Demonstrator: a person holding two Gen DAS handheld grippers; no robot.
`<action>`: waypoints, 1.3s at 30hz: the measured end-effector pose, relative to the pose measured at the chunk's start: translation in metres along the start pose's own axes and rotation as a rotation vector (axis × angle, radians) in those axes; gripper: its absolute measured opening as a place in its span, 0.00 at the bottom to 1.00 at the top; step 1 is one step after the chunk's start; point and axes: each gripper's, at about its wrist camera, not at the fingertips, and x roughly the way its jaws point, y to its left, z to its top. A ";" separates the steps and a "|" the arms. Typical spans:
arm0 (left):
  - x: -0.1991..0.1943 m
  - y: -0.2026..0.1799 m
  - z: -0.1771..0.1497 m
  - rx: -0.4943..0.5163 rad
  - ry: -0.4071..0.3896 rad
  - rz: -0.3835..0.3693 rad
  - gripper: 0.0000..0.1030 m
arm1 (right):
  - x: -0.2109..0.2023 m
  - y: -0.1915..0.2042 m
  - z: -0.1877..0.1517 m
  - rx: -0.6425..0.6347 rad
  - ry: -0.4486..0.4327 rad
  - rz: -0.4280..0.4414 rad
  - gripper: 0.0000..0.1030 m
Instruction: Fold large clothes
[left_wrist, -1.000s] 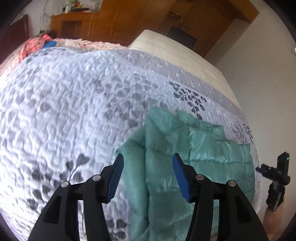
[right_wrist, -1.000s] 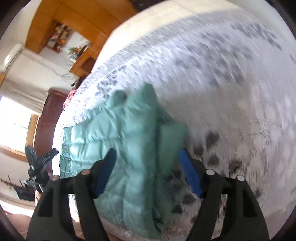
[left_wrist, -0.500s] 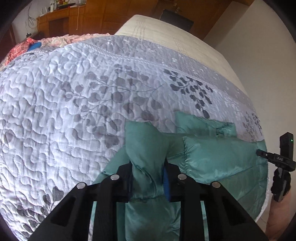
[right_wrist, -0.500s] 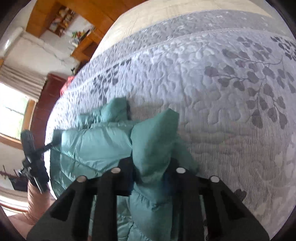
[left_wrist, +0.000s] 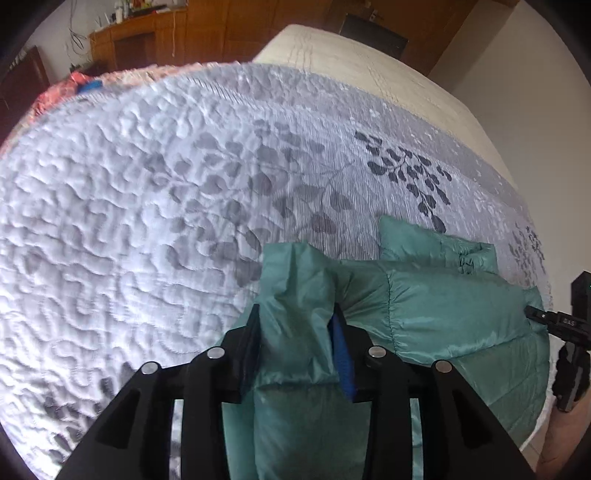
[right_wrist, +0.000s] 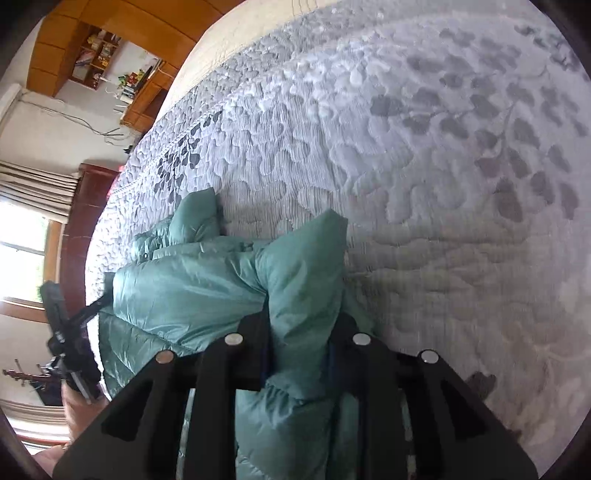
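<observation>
Dropped onto green puffer jacket (left_wrist: 443, 314) since a second ago: left tool (left_wrist: 295, 336) and right tool (right_wrist: 301, 332) each pinching a bunched corner, jaws easing wider; ready to lift toward twelve o'clock across bed (left_wrist: 147, 221).

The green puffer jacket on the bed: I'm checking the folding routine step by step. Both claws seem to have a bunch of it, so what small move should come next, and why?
Probably lift both bunches slightly off the quilt together. The left claw and right claw each have a wad of the jacket between their pads, though both jaws are easing open a little. The rest lies flat near the bed's edge, so a small even lift should free it for folding.
</observation>
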 end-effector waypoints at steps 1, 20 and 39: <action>-0.010 -0.005 -0.001 0.011 -0.017 0.018 0.39 | -0.004 0.002 -0.001 -0.006 -0.011 -0.018 0.26; -0.115 -0.072 -0.069 0.160 -0.147 0.126 0.46 | -0.078 0.069 -0.081 -0.178 -0.080 -0.125 0.31; -0.060 -0.068 -0.123 0.135 -0.003 0.165 0.46 | -0.017 0.067 -0.132 -0.163 0.019 -0.257 0.29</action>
